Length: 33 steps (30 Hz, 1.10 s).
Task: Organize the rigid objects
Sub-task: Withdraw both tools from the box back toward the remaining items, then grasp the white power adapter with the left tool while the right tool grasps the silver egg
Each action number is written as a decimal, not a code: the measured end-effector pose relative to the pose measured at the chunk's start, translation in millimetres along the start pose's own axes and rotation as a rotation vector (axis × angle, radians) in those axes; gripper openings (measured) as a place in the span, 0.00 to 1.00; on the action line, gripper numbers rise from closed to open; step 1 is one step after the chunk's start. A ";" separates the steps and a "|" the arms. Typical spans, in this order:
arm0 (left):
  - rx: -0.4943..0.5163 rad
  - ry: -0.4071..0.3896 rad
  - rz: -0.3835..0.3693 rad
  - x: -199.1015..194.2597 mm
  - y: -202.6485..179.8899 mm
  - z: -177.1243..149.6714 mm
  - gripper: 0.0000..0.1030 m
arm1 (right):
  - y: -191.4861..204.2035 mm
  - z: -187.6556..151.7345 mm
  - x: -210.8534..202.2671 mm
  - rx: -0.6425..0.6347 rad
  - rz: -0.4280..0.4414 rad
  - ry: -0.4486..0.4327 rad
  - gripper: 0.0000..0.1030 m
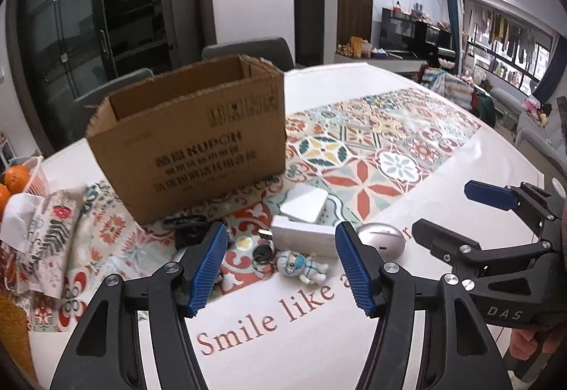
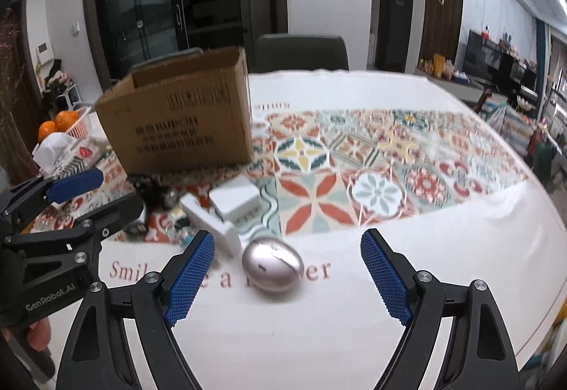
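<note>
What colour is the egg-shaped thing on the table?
Shiny silver with a pinkish tint; the egg-shaped thing shows best in the right wrist view.

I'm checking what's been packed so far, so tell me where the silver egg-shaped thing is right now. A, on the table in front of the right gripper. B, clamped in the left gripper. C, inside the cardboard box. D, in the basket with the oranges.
A: the silver egg-shaped thing lies on the table ahead of the open right gripper, outside the cardboard box.

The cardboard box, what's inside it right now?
Only bare inner walls near the open top of the cardboard box show. Its front wall hides the floor, so any contents cannot be seen from either wrist view.
</note>
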State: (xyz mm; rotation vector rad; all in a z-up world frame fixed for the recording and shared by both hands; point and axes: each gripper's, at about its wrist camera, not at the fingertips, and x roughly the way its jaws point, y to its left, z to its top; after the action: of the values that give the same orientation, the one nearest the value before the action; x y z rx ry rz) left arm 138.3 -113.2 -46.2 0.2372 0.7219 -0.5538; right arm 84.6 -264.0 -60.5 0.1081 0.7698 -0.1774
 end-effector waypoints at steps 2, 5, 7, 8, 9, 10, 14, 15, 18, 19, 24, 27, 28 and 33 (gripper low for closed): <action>0.005 0.019 -0.010 6.6 -0.7 -2.0 0.61 | -1.4 -3.9 6.3 0.006 -0.001 0.024 0.83; 0.012 0.048 -0.025 16.8 -0.2 -3.6 0.61 | -3.0 -8.8 16.2 0.011 0.001 0.062 0.83; 0.021 0.065 -0.032 23.2 -0.4 -4.3 0.61 | -2.4 -11.1 22.3 0.003 0.003 0.086 0.83; 0.026 0.073 -0.037 25.8 -0.8 -4.3 0.61 | -2.0 -12.7 25.8 0.000 0.007 0.100 0.83; 0.030 0.085 -0.048 29.2 -0.8 -4.4 0.62 | -1.5 -14.5 29.8 -0.004 0.013 0.118 0.83; 0.029 0.100 -0.054 33.0 -0.6 -4.7 0.62 | -0.9 -14.7 31.6 -0.005 0.013 0.126 0.83; 0.042 0.125 -0.073 43.5 -2.1 -5.9 0.63 | -1.3 -19.0 41.9 0.000 0.021 0.166 0.83; 0.048 0.130 -0.084 46.3 -3.1 -5.6 0.64 | -1.2 -20.2 45.1 -0.002 0.024 0.179 0.83; 0.066 0.151 -0.101 55.5 -5.7 -4.3 0.65 | -1.2 -24.1 55.0 0.000 0.057 0.220 0.83; 0.066 0.157 -0.105 58.7 -5.8 -3.8 0.65 | -1.9 -25.6 58.5 0.005 0.059 0.232 0.83; 0.086 0.180 -0.121 72.1 -10.1 -1.4 0.65 | -2.6 -28.7 70.6 -0.002 0.081 0.245 0.83; 0.090 0.186 -0.138 77.2 -11.8 -0.3 0.65 | -1.7 -29.6 75.2 -0.022 0.089 0.241 0.83; 0.091 0.188 -0.149 78.7 -12.7 -0.1 0.65 | -1.6 -29.7 76.9 -0.029 0.092 0.239 0.83; 0.097 0.200 -0.171 88.9 -14.8 1.5 0.67 | -5.1 -29.5 84.2 -0.025 0.133 0.252 0.83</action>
State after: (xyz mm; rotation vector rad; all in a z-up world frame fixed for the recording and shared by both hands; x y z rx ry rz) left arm 185.7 -161.4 -105.9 0.3260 0.9160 -0.7363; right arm 122.7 -274.3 -140.6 0.1594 1.0121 -0.0275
